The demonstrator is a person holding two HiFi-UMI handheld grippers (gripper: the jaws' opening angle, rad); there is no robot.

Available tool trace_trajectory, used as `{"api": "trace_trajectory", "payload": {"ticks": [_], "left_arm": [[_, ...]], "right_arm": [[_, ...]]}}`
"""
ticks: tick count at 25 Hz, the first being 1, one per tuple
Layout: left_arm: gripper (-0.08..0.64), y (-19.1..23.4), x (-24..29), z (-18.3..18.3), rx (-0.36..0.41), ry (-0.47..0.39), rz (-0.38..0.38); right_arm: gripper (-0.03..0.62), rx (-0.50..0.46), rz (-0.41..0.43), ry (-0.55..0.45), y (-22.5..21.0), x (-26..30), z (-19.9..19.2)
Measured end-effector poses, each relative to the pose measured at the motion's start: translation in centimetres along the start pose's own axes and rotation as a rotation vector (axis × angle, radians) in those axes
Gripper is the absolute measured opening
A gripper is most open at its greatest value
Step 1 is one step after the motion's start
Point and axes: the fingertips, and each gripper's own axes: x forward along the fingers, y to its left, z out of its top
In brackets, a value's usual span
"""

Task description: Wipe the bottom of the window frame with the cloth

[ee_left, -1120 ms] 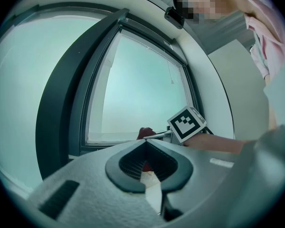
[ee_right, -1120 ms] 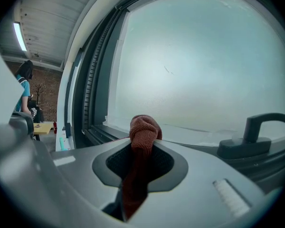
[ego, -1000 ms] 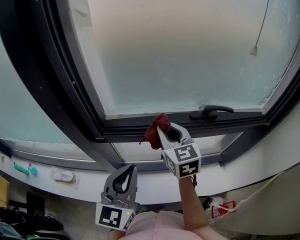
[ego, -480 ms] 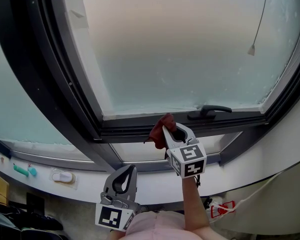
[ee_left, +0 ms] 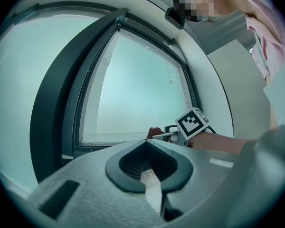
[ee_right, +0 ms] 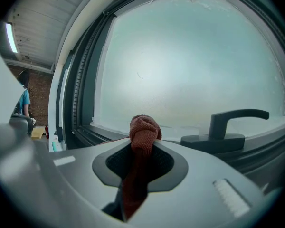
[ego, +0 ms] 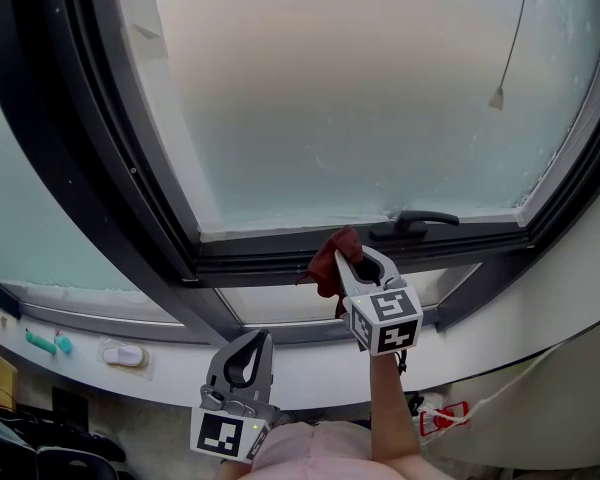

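My right gripper (ego: 348, 251) is shut on a dark red cloth (ego: 331, 261), which bunches out past its tips and hangs to the left. The cloth (ee_right: 143, 133) rests at the dark bottom rail of the window frame (ego: 270, 249), just left of the black handle (ego: 413, 224). In the right gripper view the handle (ee_right: 230, 127) sits close to the right of the cloth. My left gripper (ego: 247, 345) is lower, near the white sill, shut with nothing in it. From the left gripper view I see the right gripper's marker cube (ee_left: 193, 123) and the cloth (ee_left: 154, 132).
The frosted pane (ego: 360, 98) fills the frame, with a pull cord (ego: 497, 98) hanging at the upper right. A white curved sill (ego: 310, 373) runs below. Small teal and white items (ego: 50, 343) lie on the ledge at left. A red-and-white tag (ego: 442, 415) lies low right.
My right gripper has slid to the right along the bottom rail with the cloth, closer to the handle. The left gripper has stayed put.
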Motion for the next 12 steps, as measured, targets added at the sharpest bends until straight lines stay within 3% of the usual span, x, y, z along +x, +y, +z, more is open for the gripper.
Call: {"api": "trace_trajectory", "payload": {"ticks": [12], "left_arm": [[-0.006, -0.6, 0.2, 0.1, 0.0, -0.001, 0.004]], "right_arm": [[0.077, 0.029, -0.056, -0.011, -3.1, -1.4, -0.2]]}}
